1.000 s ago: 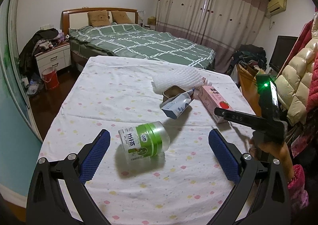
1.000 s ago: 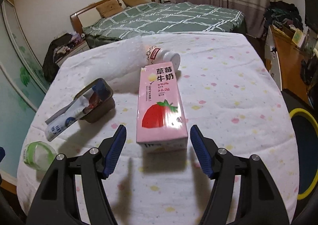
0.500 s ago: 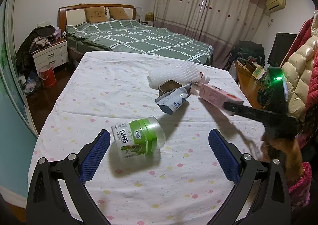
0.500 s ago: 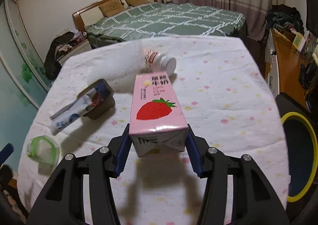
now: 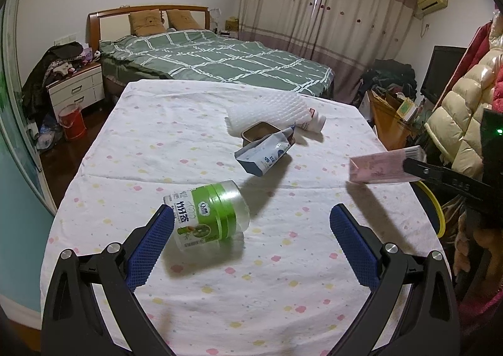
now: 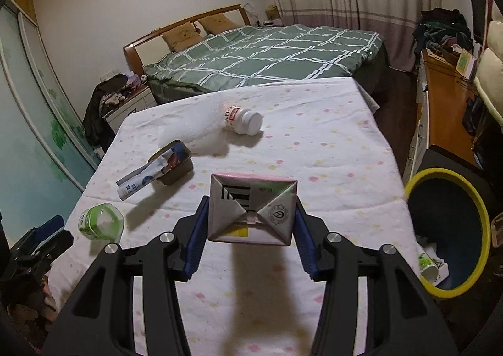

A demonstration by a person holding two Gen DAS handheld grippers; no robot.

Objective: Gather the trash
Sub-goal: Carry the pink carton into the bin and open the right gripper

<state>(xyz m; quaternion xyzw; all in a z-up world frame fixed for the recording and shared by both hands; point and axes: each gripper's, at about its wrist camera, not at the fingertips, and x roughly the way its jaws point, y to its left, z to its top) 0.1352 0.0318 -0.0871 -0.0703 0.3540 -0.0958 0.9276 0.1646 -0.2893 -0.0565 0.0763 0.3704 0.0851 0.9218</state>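
Observation:
My right gripper [image 6: 250, 225] is shut on a pink strawberry milk carton [image 6: 251, 208] and holds it above the table, its bottom facing the camera. The carton also shows in the left wrist view [image 5: 382, 167], lifted at the table's right edge. My left gripper [image 5: 251, 239] is open and empty, just short of a green-labelled clear jar [image 5: 209, 219] lying on its side. A blue-white pouch [image 5: 264, 156] leans on a brown tin [image 5: 259, 132]. A white bottle [image 6: 242, 118] lies farther back.
A yellow-rimmed dark bin [image 6: 446, 230] stands on the floor at the table's right, with a cup inside. White bubble wrap [image 5: 267, 110] lies by the tin. The table [image 5: 176, 123] has a dotted white cloth. A bed is behind it.
My right gripper closed on the pink carton, lifted it off the table and carried it right. My left gripper drew slightly nearer the green jar.

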